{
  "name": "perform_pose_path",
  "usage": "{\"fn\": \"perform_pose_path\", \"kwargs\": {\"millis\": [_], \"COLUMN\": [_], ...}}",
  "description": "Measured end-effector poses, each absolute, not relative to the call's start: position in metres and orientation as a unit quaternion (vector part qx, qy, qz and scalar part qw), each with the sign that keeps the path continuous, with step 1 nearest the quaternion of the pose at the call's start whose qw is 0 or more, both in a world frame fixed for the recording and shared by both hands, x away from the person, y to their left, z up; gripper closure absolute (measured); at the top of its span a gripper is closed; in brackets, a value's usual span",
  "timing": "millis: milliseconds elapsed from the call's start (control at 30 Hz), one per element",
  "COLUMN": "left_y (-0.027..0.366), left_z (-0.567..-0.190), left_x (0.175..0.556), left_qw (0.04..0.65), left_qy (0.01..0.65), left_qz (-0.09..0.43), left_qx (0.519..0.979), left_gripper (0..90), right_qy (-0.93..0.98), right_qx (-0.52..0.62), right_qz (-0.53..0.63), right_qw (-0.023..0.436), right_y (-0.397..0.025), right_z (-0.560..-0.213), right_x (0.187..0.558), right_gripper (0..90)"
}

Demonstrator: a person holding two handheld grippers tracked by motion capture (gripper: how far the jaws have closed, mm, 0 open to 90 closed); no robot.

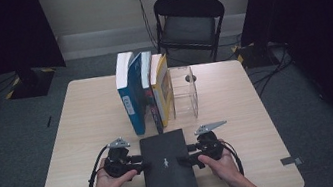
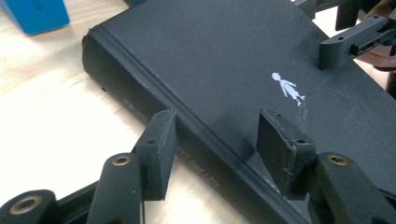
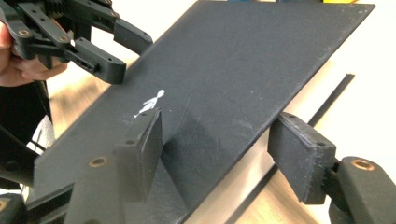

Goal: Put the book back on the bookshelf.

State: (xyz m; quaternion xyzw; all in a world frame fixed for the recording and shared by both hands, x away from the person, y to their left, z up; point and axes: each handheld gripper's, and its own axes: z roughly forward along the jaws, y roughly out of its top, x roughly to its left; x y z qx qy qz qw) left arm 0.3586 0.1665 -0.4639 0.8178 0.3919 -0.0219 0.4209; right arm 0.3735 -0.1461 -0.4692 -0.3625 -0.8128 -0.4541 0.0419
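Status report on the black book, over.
Left gripper and right gripper open, jaws straddling opposite edges of the black book. Book flat on table. Upright books stand beyond, clear of it.

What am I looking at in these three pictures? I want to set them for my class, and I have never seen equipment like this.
A person sits at a wooden table and holds a hand tool in each hand: two-jaw grippers, each carrying its own camera.

The high view looks down from above. The left gripper and the right gripper reach in from either side of a black book lying flat.

The other two pictures come from the gripper cameras. In each, a pair of black jaws rises from the bottom, standing open astride one edge of the book, not yet closed on it.

Farther back, three books stand upright against a clear bookend. A black folding chair stands beyond the table.
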Motion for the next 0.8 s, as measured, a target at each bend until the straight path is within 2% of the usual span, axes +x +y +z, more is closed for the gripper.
{"fn": "perform_pose_path", "kwargs": {"millis": [300,800], "left_y": [0.1657,0.1646], "left_z": [-0.4647,-0.4655], "left_x": [0.3579,0.3584], "left_qw": [0.423,0.424], "left_qy": [0.394,0.394], "left_qz": [-0.017,-0.017], "left_qx": [0.816,0.815], "left_gripper": [49.4,50.1], "right_qy": [-0.804,-0.802], "right_qx": [-0.359,-0.369], "right_qz": [-0.473,-0.466], "right_qw": [0.038,0.053], "right_y": [-0.1453,-0.1504], "right_z": [-0.4595,-0.4653], "right_x": [0.3702,0.3663], "right_gripper": [40.5,39.7]}}
